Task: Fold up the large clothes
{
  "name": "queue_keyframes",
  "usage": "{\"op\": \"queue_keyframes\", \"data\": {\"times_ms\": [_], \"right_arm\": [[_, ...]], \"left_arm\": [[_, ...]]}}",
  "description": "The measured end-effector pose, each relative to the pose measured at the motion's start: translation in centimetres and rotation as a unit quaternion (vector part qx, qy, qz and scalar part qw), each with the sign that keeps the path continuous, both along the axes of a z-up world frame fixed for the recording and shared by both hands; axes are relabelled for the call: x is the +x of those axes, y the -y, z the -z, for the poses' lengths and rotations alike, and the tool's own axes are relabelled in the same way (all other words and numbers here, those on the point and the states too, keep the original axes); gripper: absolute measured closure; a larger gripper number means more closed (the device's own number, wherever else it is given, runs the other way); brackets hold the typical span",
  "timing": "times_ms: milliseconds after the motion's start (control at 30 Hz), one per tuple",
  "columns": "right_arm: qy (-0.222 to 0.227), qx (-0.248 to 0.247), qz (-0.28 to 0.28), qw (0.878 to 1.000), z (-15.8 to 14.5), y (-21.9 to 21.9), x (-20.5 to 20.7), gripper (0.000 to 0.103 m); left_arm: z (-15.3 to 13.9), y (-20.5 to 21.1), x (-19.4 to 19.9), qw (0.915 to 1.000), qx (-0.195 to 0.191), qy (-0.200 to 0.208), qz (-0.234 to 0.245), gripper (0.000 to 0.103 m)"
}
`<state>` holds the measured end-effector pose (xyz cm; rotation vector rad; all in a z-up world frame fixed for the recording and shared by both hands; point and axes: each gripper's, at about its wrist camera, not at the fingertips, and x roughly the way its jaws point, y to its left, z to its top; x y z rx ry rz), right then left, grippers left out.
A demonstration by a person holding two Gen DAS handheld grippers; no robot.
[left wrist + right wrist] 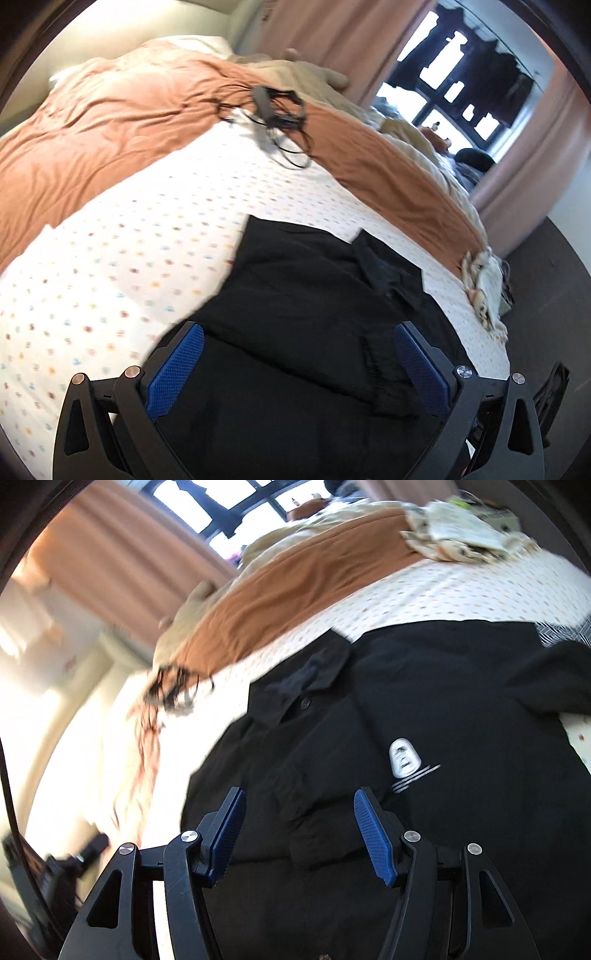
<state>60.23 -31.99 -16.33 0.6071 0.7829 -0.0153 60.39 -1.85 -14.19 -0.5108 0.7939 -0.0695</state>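
A black collared shirt (303, 295) lies spread on a bed with a white dotted sheet (110, 266). In the right wrist view the shirt (424, 709) shows its collar with a button (304, 703) and a small white chest logo (404, 758). My left gripper (297, 332) is open, its blue pads wide apart above the shirt's lower part, holding nothing. My right gripper (299, 805) is open over the shirt's front just below the collar, also empty.
An orange blanket (110, 122) runs across the far side of the bed, with a tangle of black cables (277, 110) on it. A patterned cloth (484, 288) lies at the bed's right edge. Pink curtains (332, 33) and a window stand behind. The dotted sheet also shows in the right wrist view (461, 590).
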Motion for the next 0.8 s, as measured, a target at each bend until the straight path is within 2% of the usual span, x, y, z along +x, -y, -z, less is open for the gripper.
{"op": "queue_keyframes", "data": {"times_ms": [67,167,300,500,567,600,667,800], "right_arm": [[-0.013,-0.023,-0.018,0.999,0.4,-1.4,0.4,0.041],[-0.034,-0.060,-0.038,0.997,1.4,-3.2,1.1,0.041],[-0.071,-0.107,-0.060,0.990,3.1,-5.0,1.8,0.041],[-0.122,-0.135,-0.063,0.981,5.8,-5.8,2.6,0.042],[-0.126,-0.155,-0.051,0.979,6.1,-5.7,2.6,0.059],[-0.125,-0.159,-0.053,0.978,6.2,-5.7,2.6,0.060],[-0.115,-0.153,-0.062,0.980,5.8,-5.5,2.3,0.071],[-0.080,-0.148,-0.036,0.985,3.5,-3.7,1.2,0.075]], "left_arm": [[0.0,-1.8,-0.2,0.9998,-0.005,0.001,-0.017,0.001],[0.1,-3.7,-0.2,0.9996,-0.018,0.005,-0.019,0.001],[0.2,-4.9,-0.2,0.9999,0.008,0.004,-0.007,0.002],[1.0,-6.0,-0.3,0.9996,0.026,-0.004,0.011,0.003],[1.1,-6.2,-0.5,0.9996,0.022,-0.006,0.013,0.003],[1.1,-6.2,-0.6,0.9997,0.020,-0.005,0.015,0.002],[0.9,-6.3,-0.7,0.9998,0.016,-0.003,0.014,0.002],[0.6,-6.1,-0.8,0.9998,0.014,0.002,0.016,0.002]]}}
